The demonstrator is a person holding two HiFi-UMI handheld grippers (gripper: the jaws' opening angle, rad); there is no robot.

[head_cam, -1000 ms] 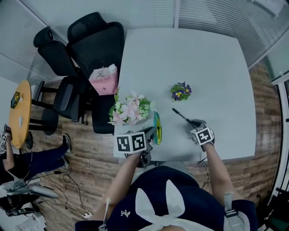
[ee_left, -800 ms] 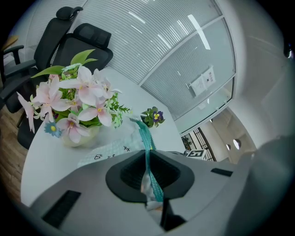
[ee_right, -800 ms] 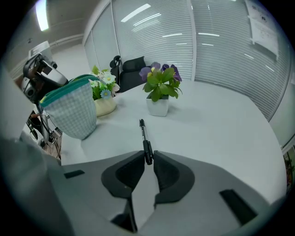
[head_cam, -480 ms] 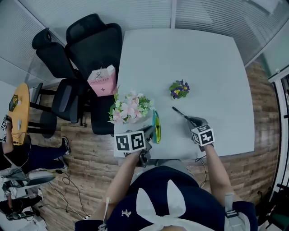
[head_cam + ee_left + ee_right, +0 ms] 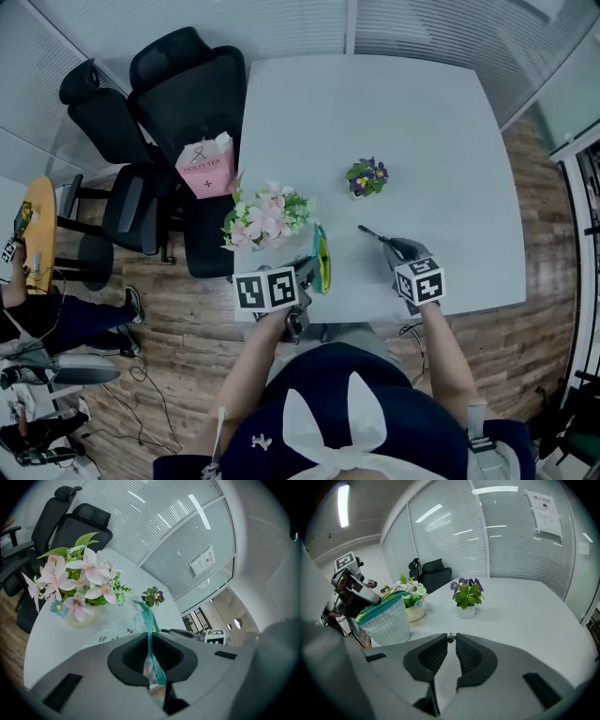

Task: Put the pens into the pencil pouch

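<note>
The right tool has its jaws nearly together, pinching one end of a thin black pen, which juts out ahead of them over the pale grey surface. The left tool is clamped tight on the teal zipper edge of a pale green checked fabric pouch, which stands upright. The pouch is near the pen, on its left, and not touching it. Beyond them stand a pot of pink flowers and a small pot of purple flowers.
</note>
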